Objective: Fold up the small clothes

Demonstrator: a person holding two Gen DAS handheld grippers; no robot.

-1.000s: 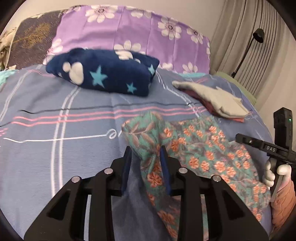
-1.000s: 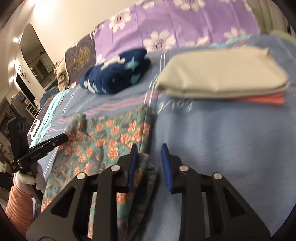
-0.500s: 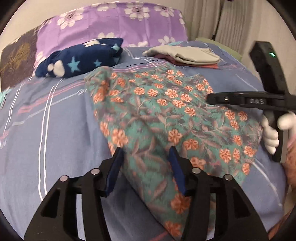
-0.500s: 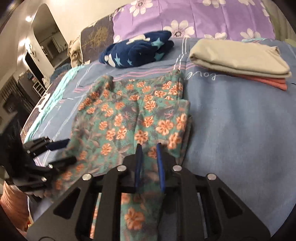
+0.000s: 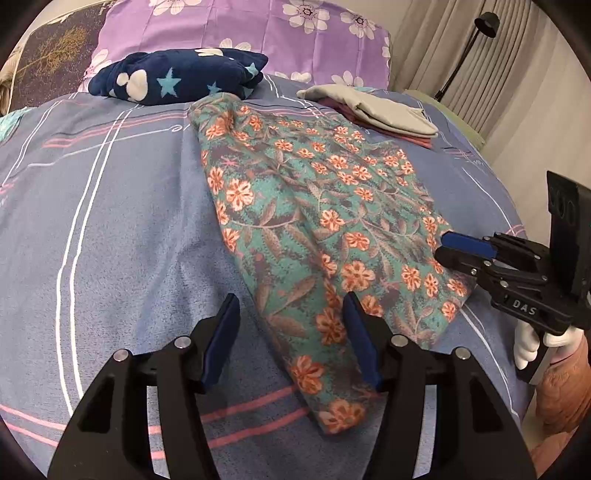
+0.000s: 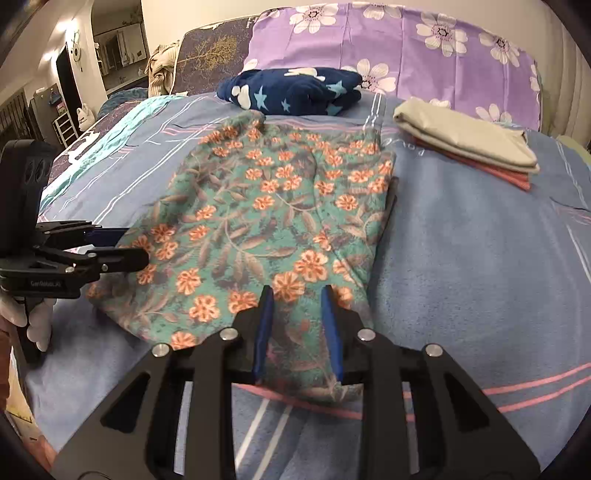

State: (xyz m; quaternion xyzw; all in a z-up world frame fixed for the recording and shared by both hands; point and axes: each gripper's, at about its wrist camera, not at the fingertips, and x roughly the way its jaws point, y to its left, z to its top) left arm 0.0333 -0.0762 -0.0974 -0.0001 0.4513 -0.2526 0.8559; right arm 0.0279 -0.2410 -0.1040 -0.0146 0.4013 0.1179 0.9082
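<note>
A teal garment with orange flowers (image 5: 317, 221) lies spread flat on the blue bed cover; it also shows in the right wrist view (image 6: 266, 229). My left gripper (image 5: 291, 332) is open, its jaws wide apart over the garment's near left edge, holding nothing. My right gripper (image 6: 297, 325) is open over the garment's near right corner, the cloth lying loose between its jaws. Each gripper shows from the side in the other's view, the right one (image 5: 458, 247) and the left one (image 6: 122, 243).
A folded navy blanket with stars (image 5: 177, 77) lies at the back by a purple flowered pillow (image 5: 258, 33). A folded beige and red stack (image 5: 380, 110) lies at the back right. The bed cover (image 5: 110, 240) drops off on the right, by curtains and a lamp (image 5: 484, 22).
The garment was pulled out flat towards me. Both grippers then let go of it: the left opened wide, and the right, shut on the cloth half a second ago, opened.
</note>
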